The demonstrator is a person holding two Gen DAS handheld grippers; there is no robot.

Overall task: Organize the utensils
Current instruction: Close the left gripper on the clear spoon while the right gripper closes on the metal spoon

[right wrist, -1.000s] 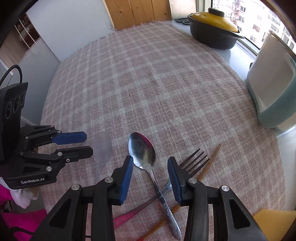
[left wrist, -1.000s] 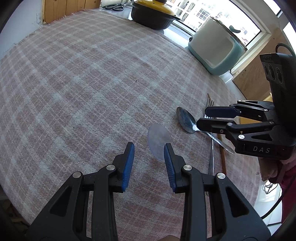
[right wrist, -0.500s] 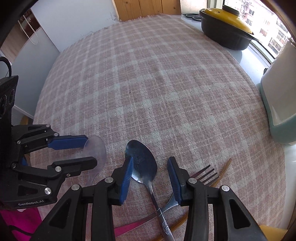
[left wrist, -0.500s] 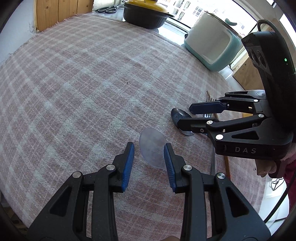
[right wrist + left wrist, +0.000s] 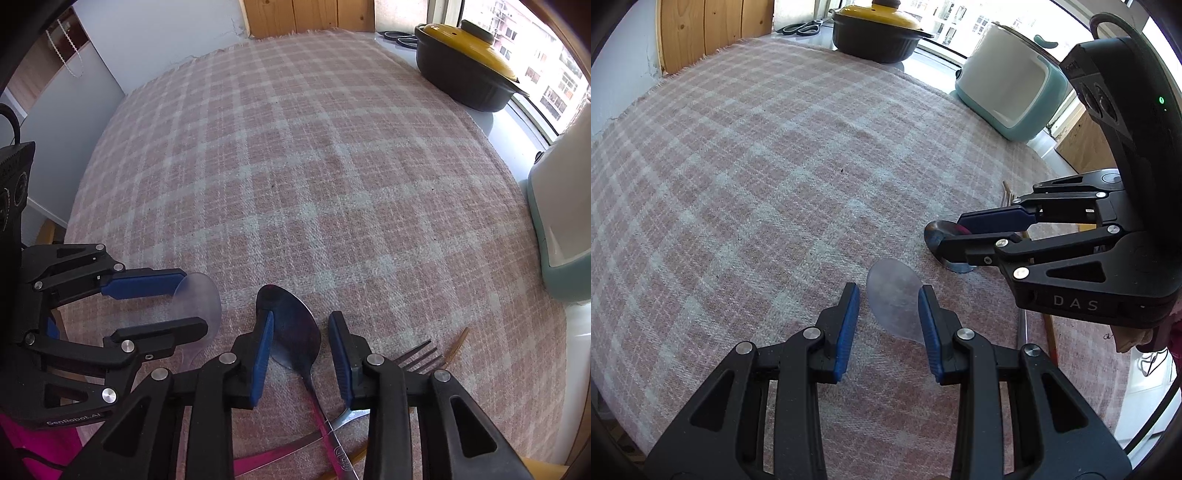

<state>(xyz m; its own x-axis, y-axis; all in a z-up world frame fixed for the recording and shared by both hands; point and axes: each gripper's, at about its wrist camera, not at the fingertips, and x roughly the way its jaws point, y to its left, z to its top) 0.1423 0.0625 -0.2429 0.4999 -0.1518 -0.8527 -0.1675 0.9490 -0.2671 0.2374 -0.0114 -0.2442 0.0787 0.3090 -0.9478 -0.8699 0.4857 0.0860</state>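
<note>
left gripper (image 5: 888,319): jaws apart, straddling the clear plastic spoon (image 5: 895,300); pads not on it.
right gripper (image 5: 301,349): jaws closing around the metal spoon (image 5: 291,326); a gap shows on each side of the bowl.
plastic spoon: flat on the checked cloth (image 5: 757,166); handle hidden under the left gripper.
metal spoon: handle crosses a fork (image 5: 421,356) and a pink-tinted utensil; lower ends cut off.
chopstick (image 5: 458,341): only the tip is clear.
pot (image 5: 465,62): far edge, off the cloth.

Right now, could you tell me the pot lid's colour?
Yellow; the pot lid shows best in the right wrist view.
</note>
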